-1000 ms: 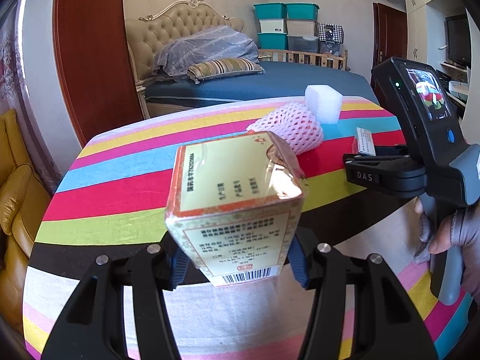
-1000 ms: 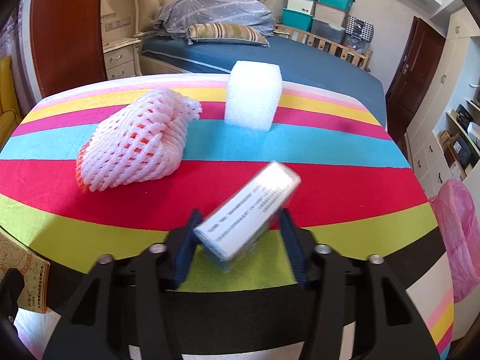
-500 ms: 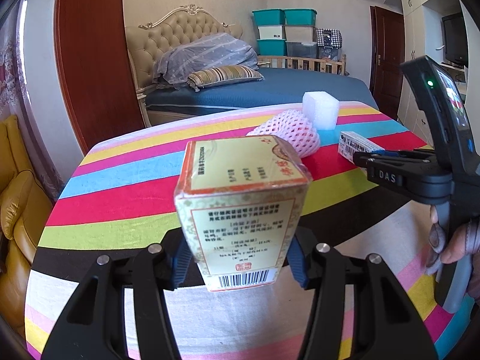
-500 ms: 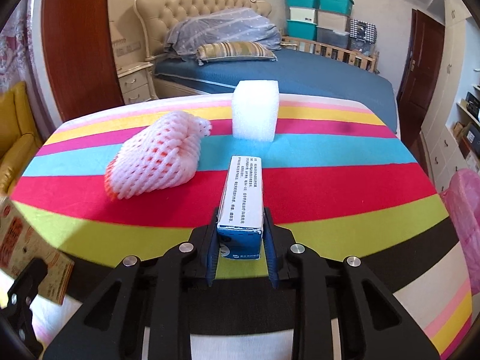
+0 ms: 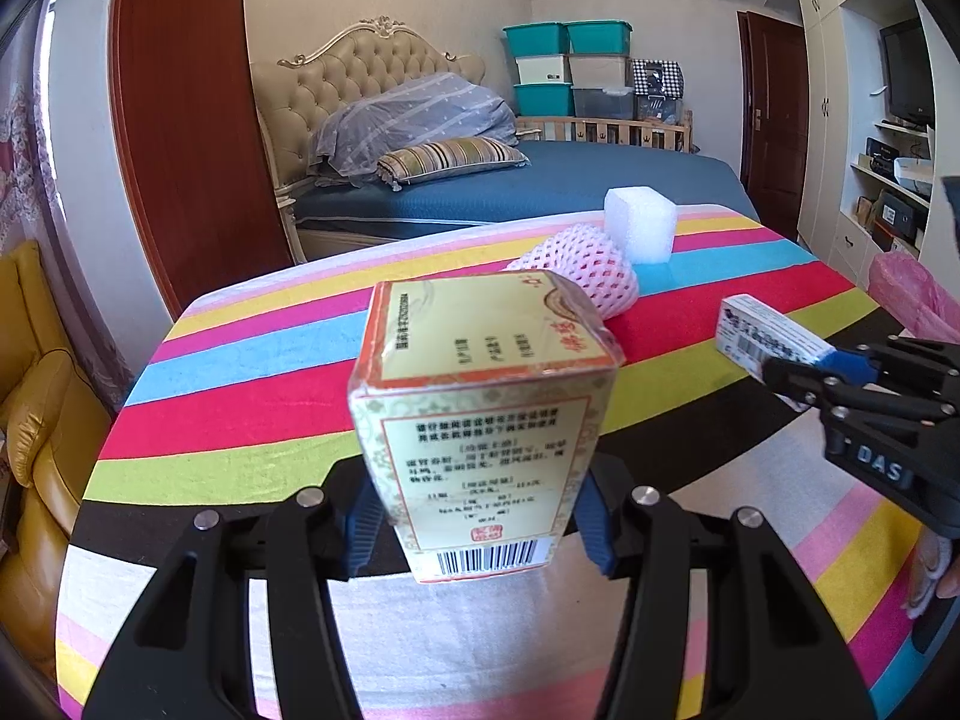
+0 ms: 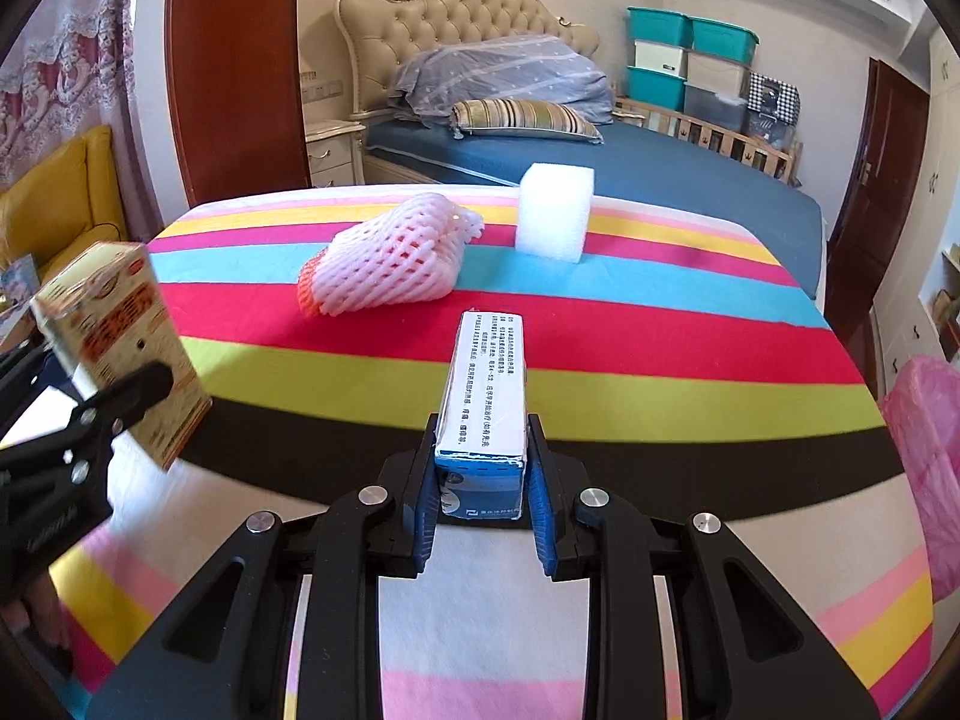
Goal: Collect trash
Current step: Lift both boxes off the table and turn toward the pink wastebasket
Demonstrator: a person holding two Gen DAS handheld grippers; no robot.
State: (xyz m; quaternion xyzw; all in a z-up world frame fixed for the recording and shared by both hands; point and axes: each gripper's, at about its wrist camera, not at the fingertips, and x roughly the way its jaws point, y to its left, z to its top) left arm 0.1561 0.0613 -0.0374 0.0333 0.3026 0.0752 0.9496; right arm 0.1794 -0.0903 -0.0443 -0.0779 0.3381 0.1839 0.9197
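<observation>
Spanning the foreground, a striped tablecloth (image 6: 600,348) fronts a blue bed (image 6: 690,192).

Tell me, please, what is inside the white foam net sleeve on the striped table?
Through the holes of the white foam net sleeve something red-orange shows, most clearly at its left end. What it is cannot be told, because the mesh covers most of it.

A striped table (image 6: 660,354) carries a pink foam net (image 6: 390,264) and a white foam block (image 6: 555,213).
</observation>
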